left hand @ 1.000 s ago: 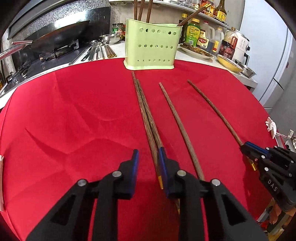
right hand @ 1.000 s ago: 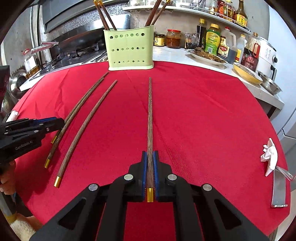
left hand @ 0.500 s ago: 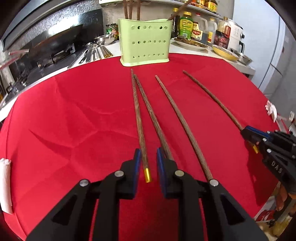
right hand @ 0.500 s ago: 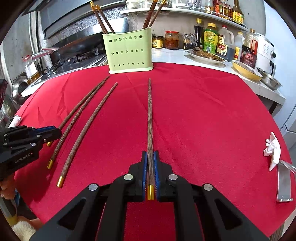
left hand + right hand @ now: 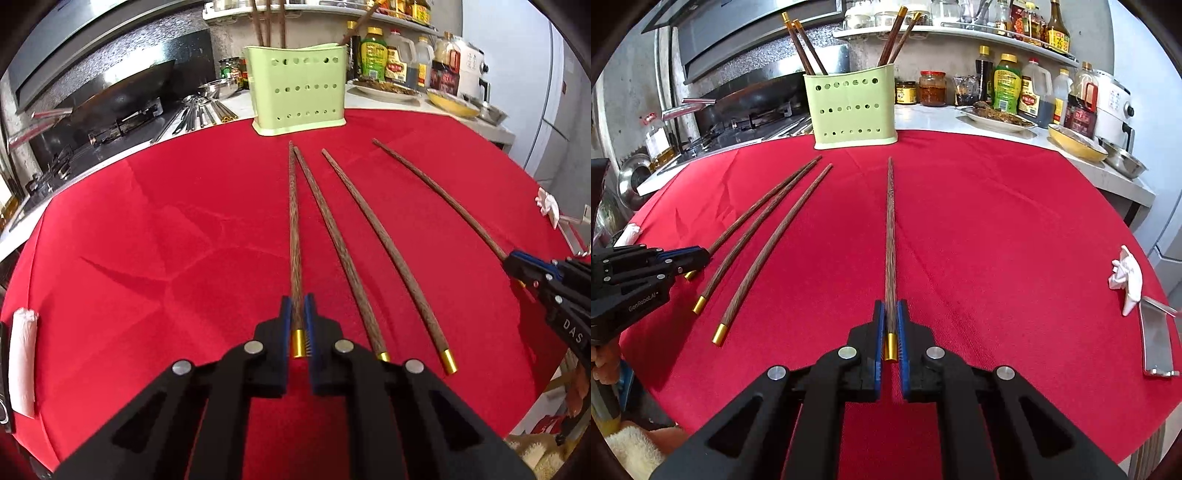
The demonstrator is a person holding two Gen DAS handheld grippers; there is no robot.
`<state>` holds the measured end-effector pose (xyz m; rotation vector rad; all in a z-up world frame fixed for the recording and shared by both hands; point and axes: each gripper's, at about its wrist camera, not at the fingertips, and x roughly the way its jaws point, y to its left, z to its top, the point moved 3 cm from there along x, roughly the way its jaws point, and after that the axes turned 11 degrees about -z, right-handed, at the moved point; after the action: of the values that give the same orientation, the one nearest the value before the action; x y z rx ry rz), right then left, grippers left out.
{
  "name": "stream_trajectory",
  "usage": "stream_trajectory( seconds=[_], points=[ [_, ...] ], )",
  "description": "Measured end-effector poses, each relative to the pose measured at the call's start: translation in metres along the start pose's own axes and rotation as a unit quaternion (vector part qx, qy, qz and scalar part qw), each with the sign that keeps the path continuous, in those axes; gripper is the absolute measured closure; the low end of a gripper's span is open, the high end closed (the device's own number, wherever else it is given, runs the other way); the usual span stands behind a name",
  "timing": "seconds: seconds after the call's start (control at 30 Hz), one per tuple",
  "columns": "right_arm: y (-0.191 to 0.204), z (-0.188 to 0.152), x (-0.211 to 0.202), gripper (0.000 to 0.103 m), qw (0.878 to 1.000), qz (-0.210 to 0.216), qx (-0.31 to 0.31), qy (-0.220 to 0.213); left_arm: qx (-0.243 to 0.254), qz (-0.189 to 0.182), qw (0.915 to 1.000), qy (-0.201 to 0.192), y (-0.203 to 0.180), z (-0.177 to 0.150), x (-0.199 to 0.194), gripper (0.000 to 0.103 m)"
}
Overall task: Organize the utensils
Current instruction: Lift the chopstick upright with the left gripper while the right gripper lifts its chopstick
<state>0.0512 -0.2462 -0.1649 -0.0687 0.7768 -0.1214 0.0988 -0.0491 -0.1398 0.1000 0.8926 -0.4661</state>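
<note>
Right claw [image 5: 891, 325] tight around one chopstick [image 5: 890, 236] over red cloth [image 5: 997, 240]

Legible markings: two, both on tongs bodies.
"DAS" in white on the right tongs [image 5: 517, 266]; "GenRobot.AI" on the left tongs [image 5: 698, 258]. Bottle labels unreadable.

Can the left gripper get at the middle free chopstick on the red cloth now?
Probably not yet: the left gripper is shut on another chopstick. The neighbouring free chopstick lies uncovered on the red cloth.
</note>
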Motion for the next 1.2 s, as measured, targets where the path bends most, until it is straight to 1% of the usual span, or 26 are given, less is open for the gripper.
stream_trajectory(
  seconds=[0.07,0.13,0.2,0.33,0.57,0.7,0.8,0.9,1.03,1.1,1.17,1.2],
  points=[
    [-0.001,-0.002,-0.002,0.096,1.0,0.003,-0.001,0.0,-0.012,-0.009,0.9999,-0.007,0.007,-0.002,-0.006,0.096],
    [-0.004,-0.002,-0.004,0.096,1.0,0.008,0.007,0.001,-0.019,-0.01,0.9995,-0.023,0.013,-0.002,-0.016,0.096],
    [-0.007,0.0,-0.013,0.096,1.0,0.008,0.013,-0.012,-0.023,-0.011,0.9989,-0.04,0.016,0.0,-0.027,0.096],
    [-0.008,0.011,-0.033,0.096,0.999,0.009,0.017,-0.042,-0.02,-0.011,0.9956,-0.09,0.019,0.007,-0.062,0.096],
    [-0.012,0.036,-0.074,0.096,0.994,0.008,0.025,-0.104,-0.004,-0.008,0.9853,-0.171,0.015,0.025,-0.122,0.096],
    [-0.016,0.053,-0.095,0.097,0.991,0.015,0.031,-0.127,0.016,-0.009,0.9777,-0.209,0.008,0.042,-0.152,0.096],
    [-0.017,0.07,-0.116,0.097,0.988,0.021,0.028,-0.15,0.023,-0.008,0.9731,-0.229,0.007,0.054,-0.167,0.096],
    [-0.019,0.083,-0.131,0.097,0.986,0.031,0.032,-0.163,0.032,-0.001,0.9683,-0.248,0.007,0.067,-0.182,0.096],
    [-0.024,0.1,-0.151,0.097,0.982,0.02,0.028,-0.186,0.033,0.004,0.9669,-0.253,0.011,0.077,-0.186,0.096],
    [-0.026,0.106,-0.155,0.097,0.982,0.022,0.029,-0.187,0.032,0.005,0.9665,-0.255,0.013,0.08,-0.185,0.096],
    [-0.027,0.115,-0.153,0.102,0.982,0.025,0.028,-0.185,0.027,0.005,0.9663,-0.256,0.017,0.084,-0.184,0.096],
    [-0.026,0.121,-0.151,0.102,0.982,0.027,0.028,-0.182,0.025,0.004,0.9662,-0.257,0.019,0.085,-0.184,0.096]
  ],
)
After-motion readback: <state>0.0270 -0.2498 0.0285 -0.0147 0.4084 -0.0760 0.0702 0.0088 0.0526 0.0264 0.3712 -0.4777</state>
